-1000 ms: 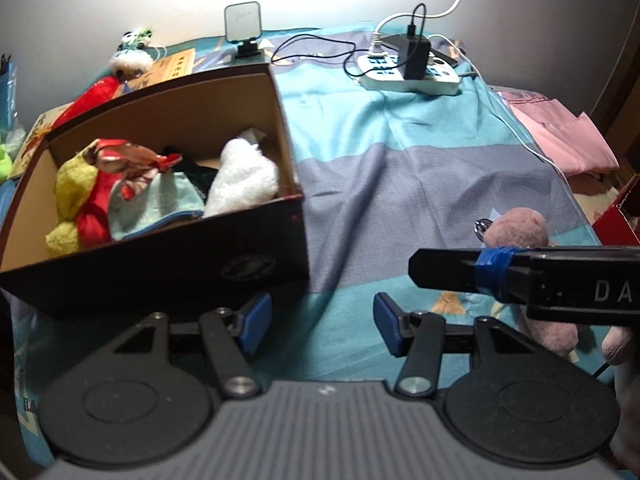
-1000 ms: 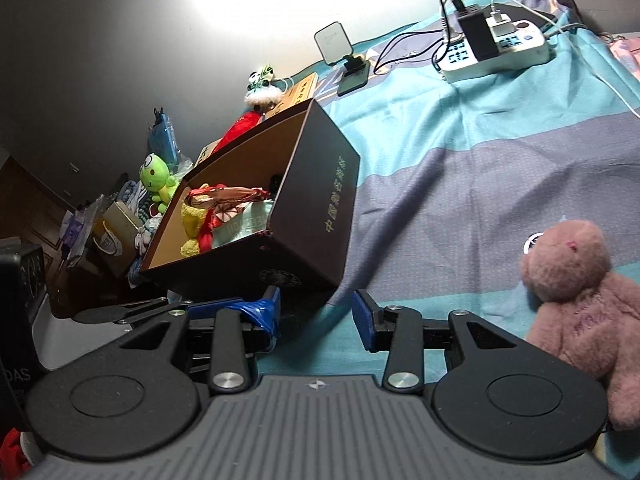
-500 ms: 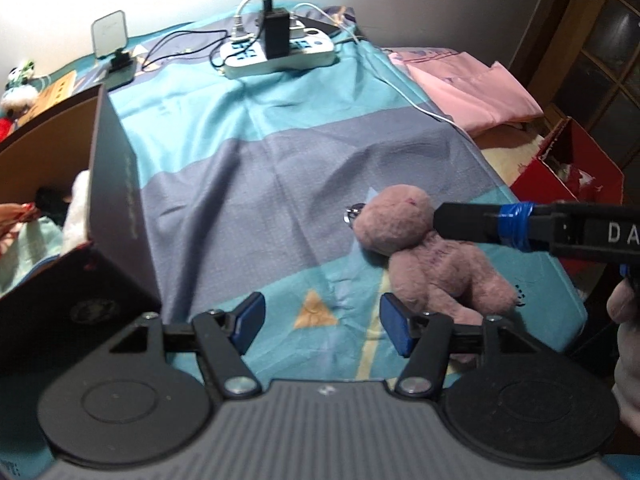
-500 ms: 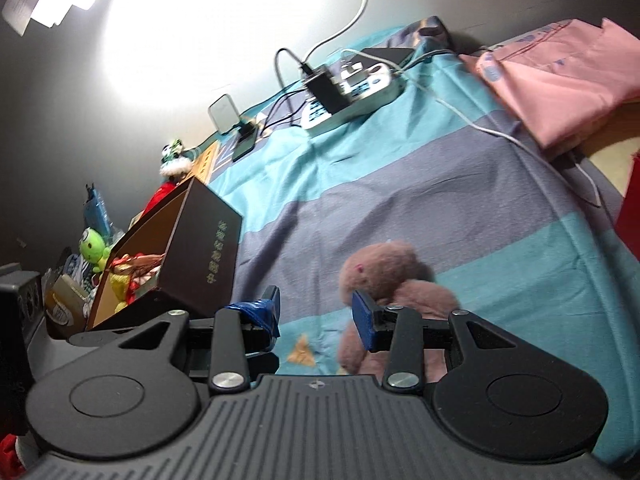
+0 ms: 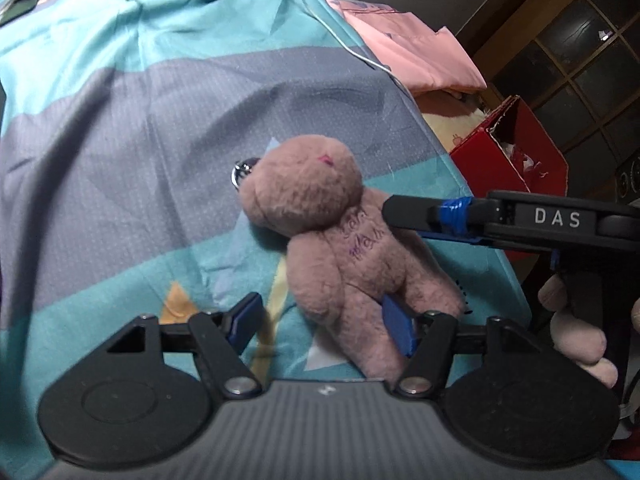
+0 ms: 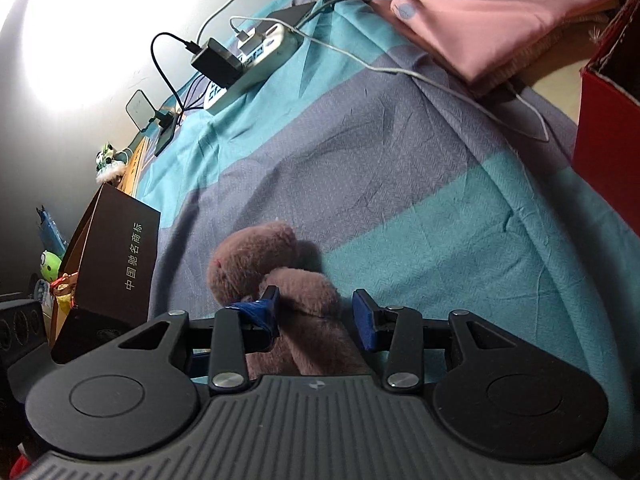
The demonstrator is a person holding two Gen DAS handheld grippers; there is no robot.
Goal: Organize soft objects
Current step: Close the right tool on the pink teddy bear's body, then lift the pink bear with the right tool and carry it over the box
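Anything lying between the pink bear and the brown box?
Nothing: in the right wrist view, only bare striped bedsheet separates the pink bear from the brown box.

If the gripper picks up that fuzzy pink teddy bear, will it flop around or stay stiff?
Probably floppy: the fuzzy pink teddy bear looks soft and stuffed, lying slumped on the striped blue bedsheet, so its head and legs would likely dangle. It seems light for its size and should squash between the open right hand-held gripper fingers rather than slip. It is unlikely to roll or break.
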